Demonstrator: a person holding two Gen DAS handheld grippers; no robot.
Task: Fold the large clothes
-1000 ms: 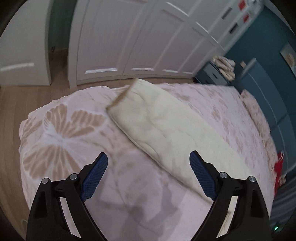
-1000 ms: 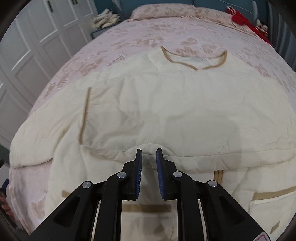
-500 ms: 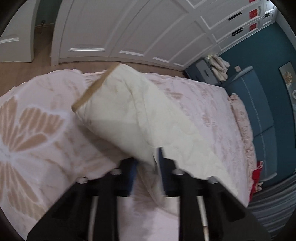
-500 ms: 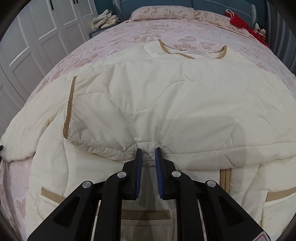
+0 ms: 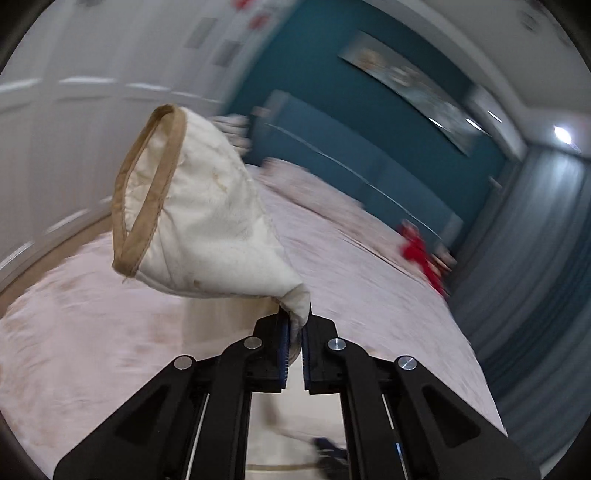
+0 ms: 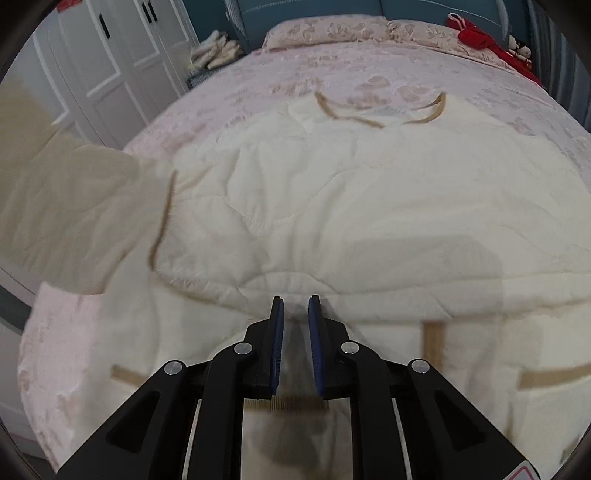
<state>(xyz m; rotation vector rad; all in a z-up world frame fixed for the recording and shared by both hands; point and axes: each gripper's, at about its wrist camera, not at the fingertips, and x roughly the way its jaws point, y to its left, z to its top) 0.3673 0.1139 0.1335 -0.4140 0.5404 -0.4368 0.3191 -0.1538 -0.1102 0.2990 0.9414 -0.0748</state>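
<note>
Cream quilted fabric identifies the jacket (image 6: pixel 351 206), which lies spread front-down or front-up (cannot be told) across the bed (image 6: pixel 332 66), collar (image 6: pixel 380 114) toward the pillows (image 6: pixel 332 31). The garment's body is flat so that sleeves can be brought over it before the main folds.

Left claw (image 5: pixel 295 332): closed on the sleeve (image 5: pixel 210 221), pinching a gathered tuck of fabric a short way back from the tan cuff (image 5: pixel 147 188). The sleeve is held clear of the bed, cuff open and hanging free ahead of the pads. Gripping behind the cuff rather than on it keeps the sleeve end from slipping out during transfer. In the right wrist view the same sleeve (image 6: pixel 74 214) appears raised at the jacket's left edge.

Right claw (image 6: pixel 295 332): jaws nearly together over the lower edge of a folded panel at the jacket's middle. Fabric appears to sit between the pads, probably pinned to anchor the body while the sleeve travels.

Judged step: folding the sleeve inward across the torso. Risk: the thick padding may spring back once released.
</note>
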